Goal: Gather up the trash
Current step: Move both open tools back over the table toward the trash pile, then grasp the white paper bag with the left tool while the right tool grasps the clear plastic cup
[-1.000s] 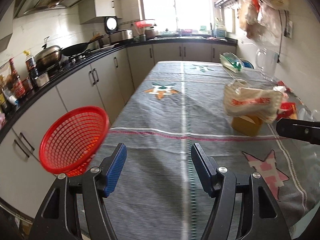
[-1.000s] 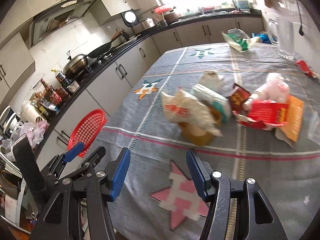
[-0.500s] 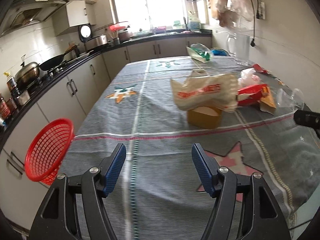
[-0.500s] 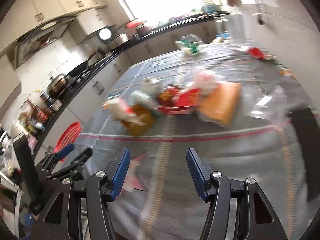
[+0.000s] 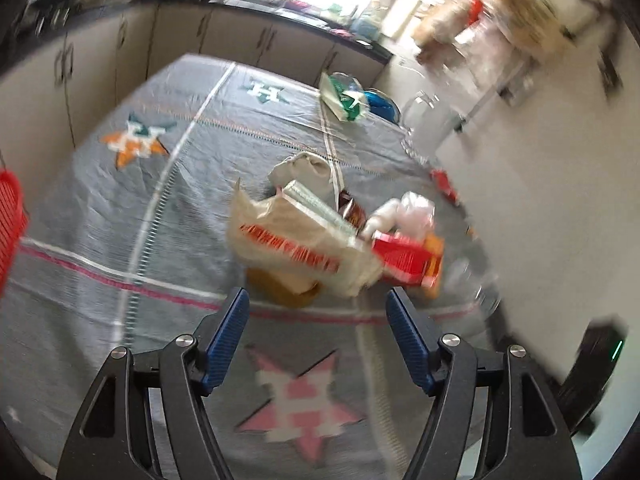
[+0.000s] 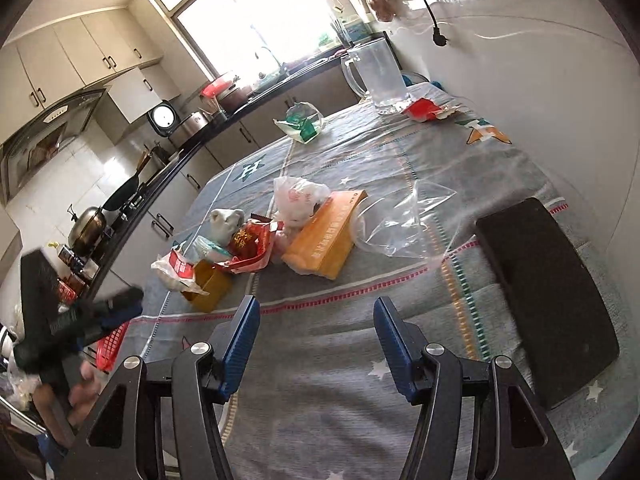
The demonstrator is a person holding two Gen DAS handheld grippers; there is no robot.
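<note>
Trash pile mid-table: crumpled bags, orange box, red wrappers. Both tongs wide, empty.

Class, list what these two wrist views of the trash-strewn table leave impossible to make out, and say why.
- Red basket: left view, cut by the edge; right view, behind the left gripper.
- Printing on the cream bag: left view, motion blur.
- Yellow box: contents hidden under wrappers.
- Wall items: left view, smeared.

Left tool open, empty, above grey cloth; trash pile ahead, blurred, perhaps wrappers.
</note>
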